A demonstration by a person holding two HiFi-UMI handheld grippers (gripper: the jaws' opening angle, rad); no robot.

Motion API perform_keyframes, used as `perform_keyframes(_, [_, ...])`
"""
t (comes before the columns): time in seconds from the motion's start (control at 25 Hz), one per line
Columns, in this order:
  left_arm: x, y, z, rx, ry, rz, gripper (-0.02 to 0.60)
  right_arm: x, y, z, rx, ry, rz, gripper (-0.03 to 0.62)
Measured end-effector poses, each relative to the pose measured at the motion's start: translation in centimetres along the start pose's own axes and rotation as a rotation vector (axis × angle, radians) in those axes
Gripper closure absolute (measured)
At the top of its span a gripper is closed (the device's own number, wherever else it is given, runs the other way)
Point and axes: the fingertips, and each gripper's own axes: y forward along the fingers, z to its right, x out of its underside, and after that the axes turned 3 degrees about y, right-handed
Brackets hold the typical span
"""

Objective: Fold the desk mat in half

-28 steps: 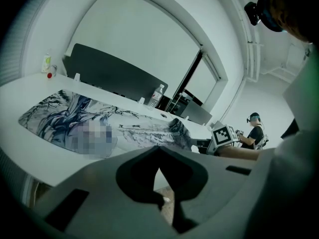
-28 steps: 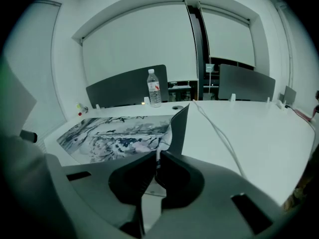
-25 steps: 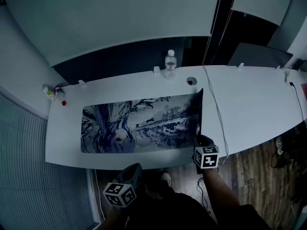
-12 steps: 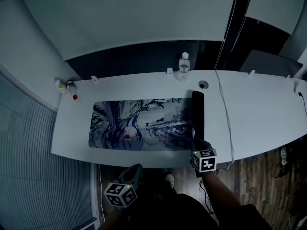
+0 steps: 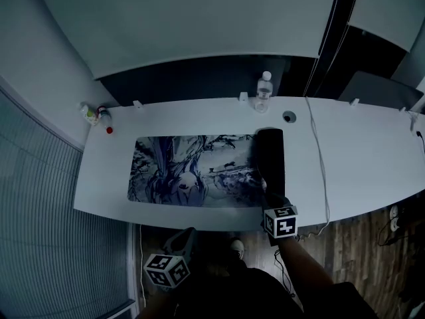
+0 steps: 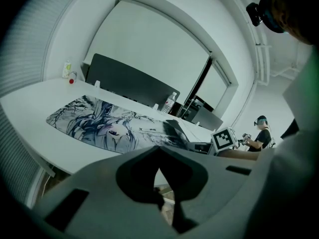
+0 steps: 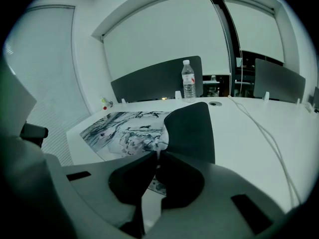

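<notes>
White bench (image 5: 358, 158) carries the long printed desk mat (image 5: 186, 171) at centre frame, right end curled over black. The right gripper (image 7: 157, 154) jaws clamp its near corner; left gripper (image 6: 159, 156) jaws meet empty. Best carried leftward low, edges aligned.

Pretty sure it's an office. Long white desk (image 5: 362, 168) with dark privacy panels (image 5: 199, 82) along the back, plus a cable port (image 5: 289, 117) in the top.
</notes>
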Motion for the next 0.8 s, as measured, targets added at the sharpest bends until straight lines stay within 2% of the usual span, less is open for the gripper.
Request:
perform_keyframes(0.36, [-1.0,-1.5,-3.5,0.029,0.007,-0.009,0.575,-0.2,1.3,-2.9,0.031,0.01,-0.013,0.553])
perform_keyframes(0.8, [-2.6,-3.9,-9.1,-0.012,-0.036,0.036,0.575,-0.6,3.9,-7.9,0.014,-0.001,-0.033,0.553])
